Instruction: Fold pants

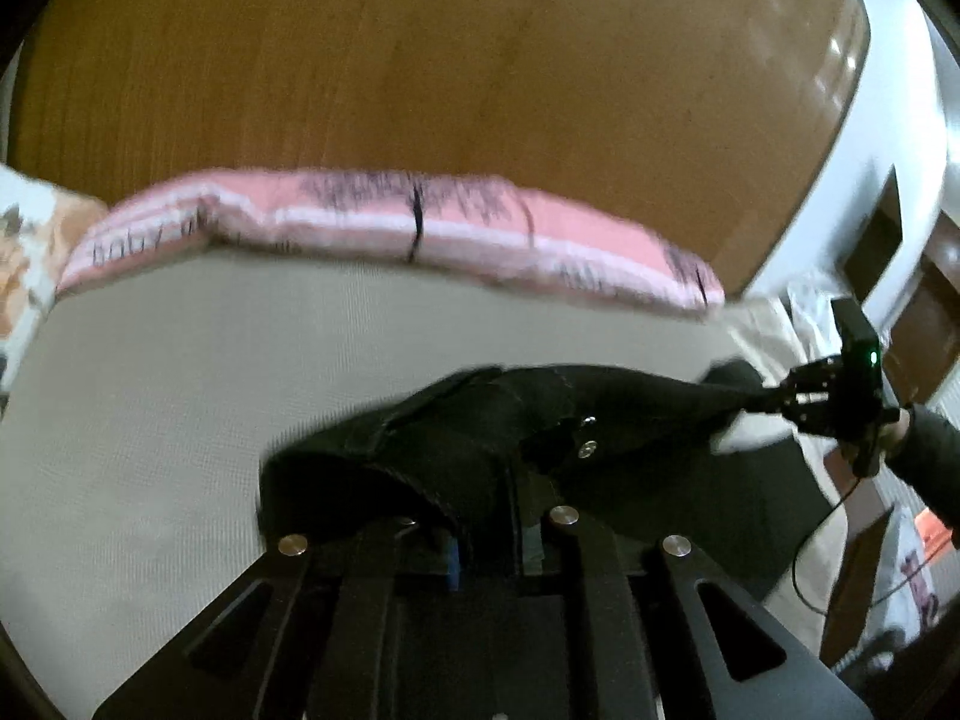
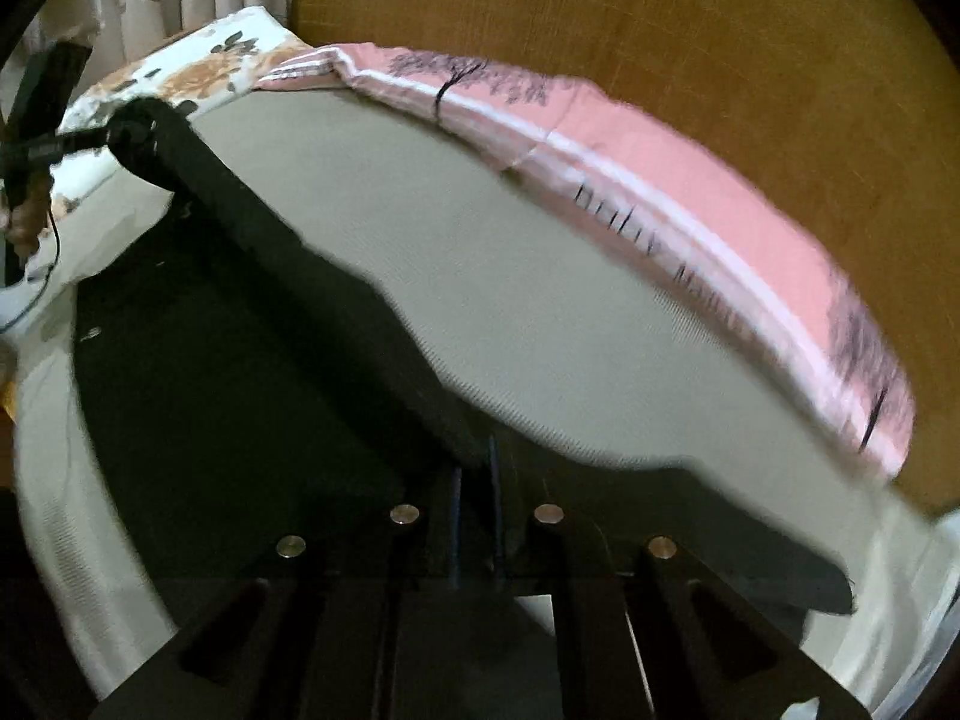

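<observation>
Black pants (image 1: 480, 420) stretched above beige mattress (image 1: 180, 360); left gripper (image 1: 486, 546) and right gripper (image 2: 474, 498) both clamp fabric (blurred); first fold underway; next, lay edges aligned.
</observation>
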Tool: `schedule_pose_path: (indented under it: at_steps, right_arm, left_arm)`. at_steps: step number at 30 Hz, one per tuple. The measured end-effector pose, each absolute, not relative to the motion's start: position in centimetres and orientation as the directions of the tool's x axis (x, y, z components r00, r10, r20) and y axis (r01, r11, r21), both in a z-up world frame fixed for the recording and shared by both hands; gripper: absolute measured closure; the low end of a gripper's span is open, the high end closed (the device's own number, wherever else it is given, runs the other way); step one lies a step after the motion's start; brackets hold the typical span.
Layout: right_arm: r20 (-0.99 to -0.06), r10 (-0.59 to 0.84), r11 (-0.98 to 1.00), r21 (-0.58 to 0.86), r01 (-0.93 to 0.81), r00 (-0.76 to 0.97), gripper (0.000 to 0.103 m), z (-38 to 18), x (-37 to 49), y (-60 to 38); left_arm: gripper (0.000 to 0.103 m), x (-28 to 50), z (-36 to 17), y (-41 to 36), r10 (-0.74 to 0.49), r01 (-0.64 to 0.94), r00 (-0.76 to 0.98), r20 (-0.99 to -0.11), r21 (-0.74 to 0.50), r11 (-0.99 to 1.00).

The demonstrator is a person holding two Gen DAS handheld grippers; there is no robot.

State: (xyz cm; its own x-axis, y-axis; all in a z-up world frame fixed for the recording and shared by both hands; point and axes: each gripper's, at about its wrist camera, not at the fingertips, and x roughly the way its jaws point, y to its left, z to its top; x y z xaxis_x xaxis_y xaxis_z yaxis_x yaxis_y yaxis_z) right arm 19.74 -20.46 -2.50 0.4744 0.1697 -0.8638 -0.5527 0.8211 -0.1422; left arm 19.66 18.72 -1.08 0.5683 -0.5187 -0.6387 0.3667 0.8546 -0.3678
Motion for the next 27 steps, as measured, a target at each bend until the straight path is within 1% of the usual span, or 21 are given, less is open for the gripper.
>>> schedule_pose_path:
  at_steps: [2, 4, 7, 10, 12, 15, 19, 20, 21, 22, 23, 24, 25, 27]
  right_arm:
    - [-0.873, 0.180, 0.838, -0.106, -0.536, 0.453, 0.098, -3.9, 17.3, -20.6]
    - [-0.893, 0.184, 0.849, -0.067, -0.524, 0.411, 0.098, -6.2, 15.3, -20.4]
    - [-0.900, 0.187, 0.870, -0.034, -0.492, 0.393, 0.098, -8.5, 13.9, -20.6]
    - [-0.904, 0.177, 0.896, -0.016, -0.444, 0.390, 0.098, -10.2, 13.5, -20.5]
    - [-0.902, 0.164, 0.903, -0.025, -0.429, 0.398, 0.096, -10.7, 13.4, -20.4]
    - [-0.899, 0.150, 0.915, -0.031, -0.402, 0.411, 0.093, -10.9, 13.3, -20.0]
    - [-0.880, 0.159, 0.936, -0.010, -0.352, 0.448, 0.085, -10.0, 12.6, -20.5]
    - [-0.877, 0.161, 0.939, -0.004, -0.343, 0.452, 0.083, -9.8, 12.4, -20.5]
    - [-0.874, 0.166, 0.940, 0.000, -0.341, 0.457, 0.082, -9.6, 12.0, -20.6]
    - [-0.871, 0.164, 0.940, -0.005, -0.341, 0.463, 0.079, -9.6, 11.7, -20.6]
    - [-0.869, 0.154, 0.941, -0.016, -0.337, 0.469, 0.075, -9.6, 11.5, -20.6]
    - [-0.868, 0.157, 0.942, -0.011, -0.336, 0.471, 0.075, -9.5, 11.3, -20.7]
    - [-0.868, 0.163, 0.943, -0.003, -0.332, 0.470, 0.075, -9.5, 11.2, -20.7]
    - [-0.863, 0.170, 0.950, 0.014, -0.313, 0.476, 0.074, -9.4, 10.8, -20.9]
  left_arm:
    - [0.090, 17.6, -2.5, 18.5, -0.509, 0.363, 0.532, -0.677, -0.360, 0.859]
    - [0.089, 15.8, -4.1, 18.0, -0.478, 0.370, 0.501, -0.722, -0.320, 0.872]
    - [0.088, 14.2, -6.5, 17.0, -0.418, 0.374, 0.455, -0.787, -0.257, 0.891]
    - [0.083, 13.3, -8.4, 16.5, -0.361, 0.358, 0.415, -0.835, -0.216, 0.909]
    - [0.082, 12.6, -8.5, 16.3, -0.343, 0.359, 0.424, -0.838, -0.192, 0.913]
    - [0.082, 12.0, -7.9, 16.3, -0.337, 0.351, 0.413, -0.846, -0.193, 0.916]
    - [0.080, 11.1, -7.0, 16.2, -0.313, 0.381, 0.413, -0.855, -0.150, 0.913]
    - [0.077, 10.9, -6.8, 16.0, -0.297, 0.399, 0.418, -0.859, -0.120, 0.909]
    - [0.070, 11.0, -6.7, 15.8, -0.273, 0.411, 0.425, -0.863, -0.085, 0.908]
    - [0.038, 10.9, -6.6, 15.4, -0.202, 0.410, 0.450, -0.870, 0.000, 0.912]
    - [0.014, 11.1, -6.7, 15.4, -0.148, 0.400, 0.477, -0.867, 0.064, 0.914]
    - [0.013, 11.1, -6.7, 15.3, -0.104, 0.395, 0.503, -0.858, 0.121, 0.910]
    - [0.013, 11.2, -6.8, 15.3, -0.094, 0.403, 0.508, -0.856, 0.140, 0.904]
    - [0.013, 11.1, -6.9, 15.8, -0.106, 0.393, 0.486, -0.868, 0.109, 0.913]
